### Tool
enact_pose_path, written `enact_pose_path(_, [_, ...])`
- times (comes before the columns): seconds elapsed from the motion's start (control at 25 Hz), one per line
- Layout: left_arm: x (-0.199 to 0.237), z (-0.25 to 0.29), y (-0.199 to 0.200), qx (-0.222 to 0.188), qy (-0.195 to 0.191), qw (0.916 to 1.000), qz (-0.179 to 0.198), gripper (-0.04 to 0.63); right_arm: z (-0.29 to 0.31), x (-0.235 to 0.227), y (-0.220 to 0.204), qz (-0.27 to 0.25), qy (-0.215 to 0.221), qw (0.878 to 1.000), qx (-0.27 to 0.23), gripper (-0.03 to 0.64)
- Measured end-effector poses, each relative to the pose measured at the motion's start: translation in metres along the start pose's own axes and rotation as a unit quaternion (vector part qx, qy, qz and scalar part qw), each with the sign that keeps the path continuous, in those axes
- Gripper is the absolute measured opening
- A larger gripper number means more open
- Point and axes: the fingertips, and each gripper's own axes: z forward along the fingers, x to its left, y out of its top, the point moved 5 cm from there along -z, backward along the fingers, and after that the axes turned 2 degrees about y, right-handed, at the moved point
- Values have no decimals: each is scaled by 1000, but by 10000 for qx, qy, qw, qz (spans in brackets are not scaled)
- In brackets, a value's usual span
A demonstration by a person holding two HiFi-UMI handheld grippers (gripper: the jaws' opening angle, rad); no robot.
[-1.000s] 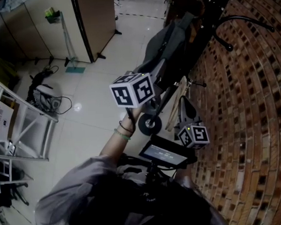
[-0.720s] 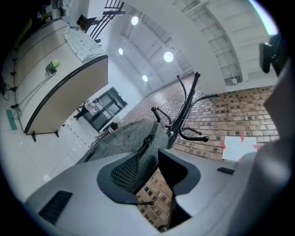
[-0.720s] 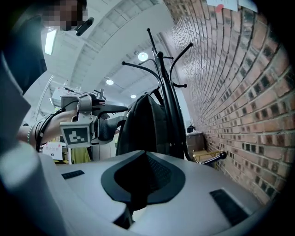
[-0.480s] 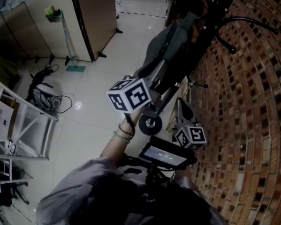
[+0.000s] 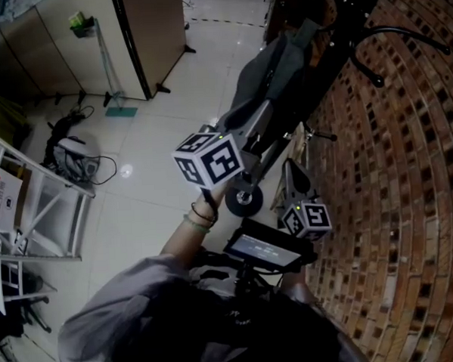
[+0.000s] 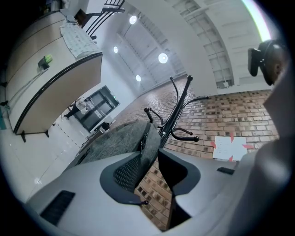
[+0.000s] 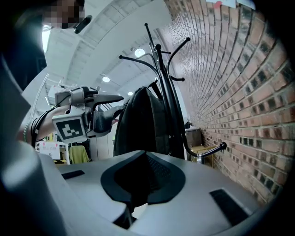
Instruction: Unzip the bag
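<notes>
Hanging on the tall black metal coat rack (image 6: 179, 99) against the red brick wall (image 5: 407, 167) is the soft grey cloth bag (image 5: 270, 76). The left gripper (image 6: 154, 159) is up at the bag's lower edge with its jaws apart, and that edge sits just at their tips. The right gripper (image 7: 144, 159) is lower, near the wall, its jaws pressed together on nothing.

Bag (image 7: 143, 117): lower part hidden behind the right gripper (image 7: 146, 156) in that gripper's view; zipper too small to tell in the head view. Coat stand (image 5: 348, 17): top cut off by that view's upper edge.
</notes>
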Motion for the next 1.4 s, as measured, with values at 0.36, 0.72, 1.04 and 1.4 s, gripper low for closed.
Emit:
enact_pose_path(0.36, [-6, 17, 6, 15, -117, 9995, 286, 127, -1, -2, -2, -56, -148, 9999, 46, -8])
enact_pose_path(0.72, [1, 16, 2, -76, 209, 9990, 385, 40, -8, -10, 27, -180, -244, 9993, -218, -8])
enact_pose_path(1.04, [10, 12, 0, 19, 191, 9997, 174, 12, 6, 11, 106, -1670, 216, 9840, -584, -6])
enact_pose_path(1.4, [14, 9, 0, 131, 192, 9994, 242, 12, 39, 43, 159, -3310, 581, 9387, -767, -6])
